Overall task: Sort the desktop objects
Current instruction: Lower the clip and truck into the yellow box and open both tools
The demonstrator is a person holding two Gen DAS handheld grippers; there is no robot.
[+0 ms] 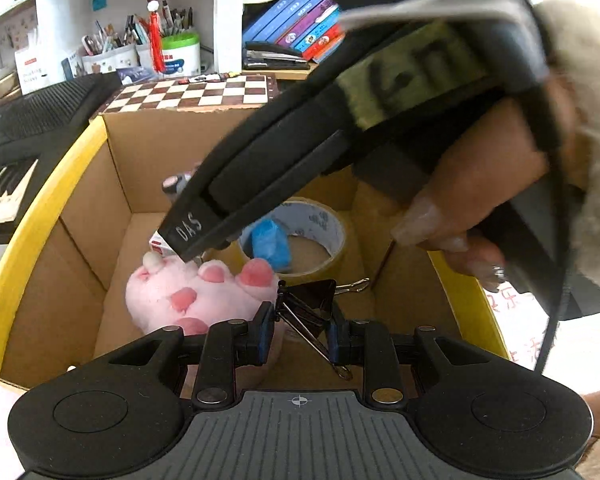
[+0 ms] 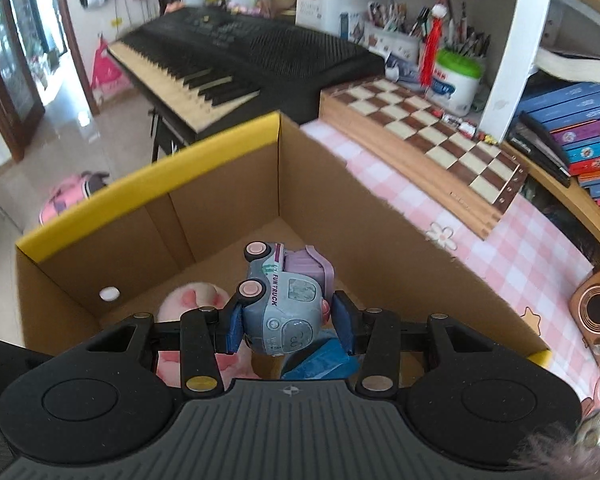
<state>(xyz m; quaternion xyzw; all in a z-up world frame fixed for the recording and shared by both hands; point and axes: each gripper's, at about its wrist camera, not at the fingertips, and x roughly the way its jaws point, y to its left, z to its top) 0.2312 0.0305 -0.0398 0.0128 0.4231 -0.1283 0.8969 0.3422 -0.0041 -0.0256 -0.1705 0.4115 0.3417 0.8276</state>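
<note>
Both grippers are matte black, with round side discs, a ribbed grey centre plate bearing a small crosshair mark, and silver and brass screw heads. The left gripper (image 1: 300,338) and the right gripper (image 2: 290,326) have blue pads. The right hand (image 1: 496,184) shows long glossy nails, a ring, and a fluffy cream sleeve.

Bright daylight, glare on floor (image 2: 60,136); heavy fisheye bending, edges blurred.

One truck (image 2: 288,304) — one clip (image 1: 308,304)
</note>
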